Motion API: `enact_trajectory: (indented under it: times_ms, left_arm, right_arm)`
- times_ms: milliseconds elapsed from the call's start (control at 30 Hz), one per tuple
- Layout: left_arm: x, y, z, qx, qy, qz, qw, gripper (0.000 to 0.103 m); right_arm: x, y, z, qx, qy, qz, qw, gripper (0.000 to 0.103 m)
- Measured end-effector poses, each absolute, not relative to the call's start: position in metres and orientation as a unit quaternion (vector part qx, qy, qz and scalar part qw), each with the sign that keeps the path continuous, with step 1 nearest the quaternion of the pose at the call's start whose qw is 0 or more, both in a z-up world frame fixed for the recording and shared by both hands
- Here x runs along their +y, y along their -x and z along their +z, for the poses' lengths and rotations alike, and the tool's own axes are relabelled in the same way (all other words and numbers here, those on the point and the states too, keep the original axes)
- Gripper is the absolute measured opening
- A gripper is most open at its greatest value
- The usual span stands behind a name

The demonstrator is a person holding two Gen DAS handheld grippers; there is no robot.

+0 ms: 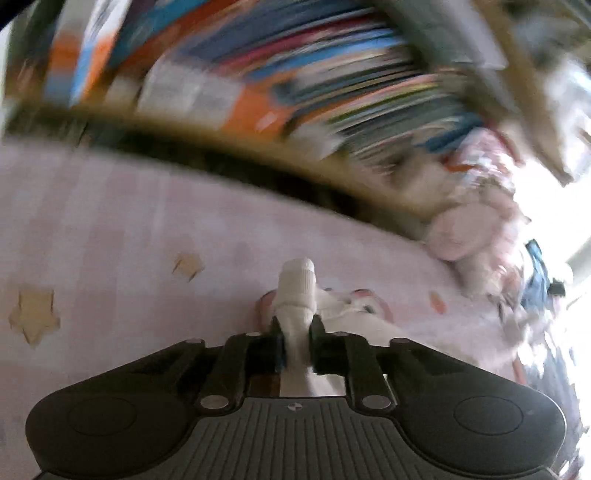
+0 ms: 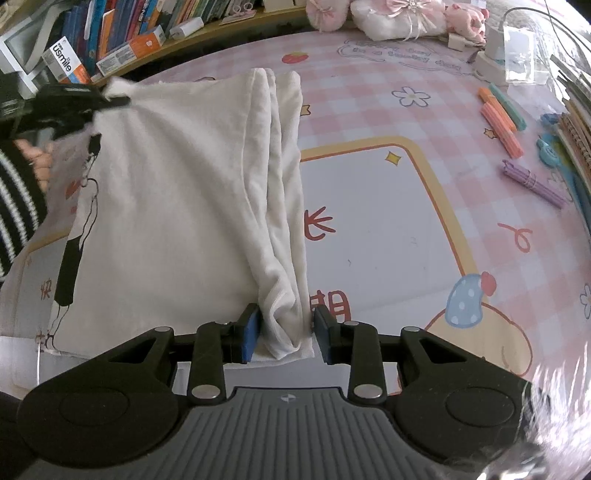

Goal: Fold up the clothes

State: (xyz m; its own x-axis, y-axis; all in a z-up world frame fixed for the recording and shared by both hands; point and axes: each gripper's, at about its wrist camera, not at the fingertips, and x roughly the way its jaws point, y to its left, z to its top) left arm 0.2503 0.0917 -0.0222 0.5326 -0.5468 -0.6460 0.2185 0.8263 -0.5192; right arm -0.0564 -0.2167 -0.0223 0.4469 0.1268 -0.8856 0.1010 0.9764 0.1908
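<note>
On the table [image 2: 369, 92], under a pink checked mat with cartoon prints, we see a white garment [image 2: 184, 206] folded at the left half, with highlighters [image 2: 502, 122] and notebooks [image 2: 572, 125] off to the right. Along the far edge we find a shelf of books [image 2: 110, 33] and pink plush toys [image 2: 388, 18]. Our right gripper [image 2: 284, 332] is clamped on the garment's bunched near edge, while our left gripper [image 1: 295, 332] pinches a far corner of the cloth; its view is badly blurred.
</note>
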Motion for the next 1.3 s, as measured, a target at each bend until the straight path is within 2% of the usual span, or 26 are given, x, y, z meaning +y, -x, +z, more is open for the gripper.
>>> enact_trajectory:
  times_ms: [67,133,167,333,533,700,767,800,833,867,1033,1133,1200,1267,1300]
  left_arm:
    - [0.103,-0.253,-0.019,0.415,0.224,-0.209,0.857,0.046]
    - [0.118,-0.248,-0.009,0.379,0.252,-0.186,0.871,0.062]
    - [0.127,-0.246,-0.005,0.366,0.268,-0.181,0.873,0.063]
    - [0.153,-0.230,0.002,0.362,0.284,-0.199,0.865,0.063]
    - [0.149,-0.205,-0.021,0.414,0.266,-0.221,0.842,0.063]
    - [0.139,-0.197,-0.030,0.420,0.277,-0.227,0.834,0.063]
    - [0.136,-0.198,-0.029,0.420,0.279,-0.224,0.834,0.053]
    - [0.134,-0.199,-0.030,0.422,0.281,-0.226,0.832,0.041]
    - [0.131,-0.200,-0.030,0.427,0.280,-0.228,0.829,0.011]
    - [0.127,-0.198,-0.026,0.423,0.267,-0.236,0.833,0.004]
    - [0.097,-0.169,0.015,0.339,0.128,-0.291,0.885,0.004]
    - [0.092,-0.182,0.012,0.356,0.093,-0.244,0.897,0.006]
    - [0.103,-0.202,0.004,0.390,0.126,-0.197,0.891,0.015]
    - [0.123,-0.211,0.002,0.402,0.187,-0.169,0.880,0.035]
    - [0.134,-0.214,0.002,0.403,0.218,-0.156,0.875,0.038]
  right_arm:
    - [-0.217,0.057,-0.022,0.526,-0.109,0.009,0.844,0.030]
    - [-0.217,0.057,-0.022,0.526,-0.109,0.009,0.844,0.030]
    - [-0.217,0.057,-0.021,0.526,-0.108,0.010,0.844,0.030]
    - [-0.218,0.057,-0.021,0.525,-0.109,0.012,0.844,0.030]
    - [-0.218,0.057,-0.022,0.523,-0.107,0.015,0.845,0.030]
    - [-0.217,0.058,-0.022,0.521,-0.106,0.015,0.846,0.030]
    - [-0.217,0.059,-0.022,0.521,-0.107,0.015,0.847,0.030]
    - [-0.217,0.059,-0.022,0.520,-0.107,0.015,0.847,0.030]
    - [-0.217,0.060,-0.022,0.520,-0.107,0.015,0.848,0.030]
    - [-0.217,0.060,-0.022,0.519,-0.107,0.015,0.848,0.030]
    - [-0.217,0.062,-0.023,0.516,-0.109,0.015,0.850,0.030]
    - [-0.217,0.061,-0.022,0.517,-0.107,0.015,0.849,0.030]
    - [-0.217,0.061,-0.022,0.518,-0.106,0.016,0.849,0.030]
    - [-0.217,0.061,-0.022,0.518,-0.104,0.018,0.849,0.030]
    - [-0.217,0.061,-0.022,0.518,-0.103,0.020,0.849,0.030]
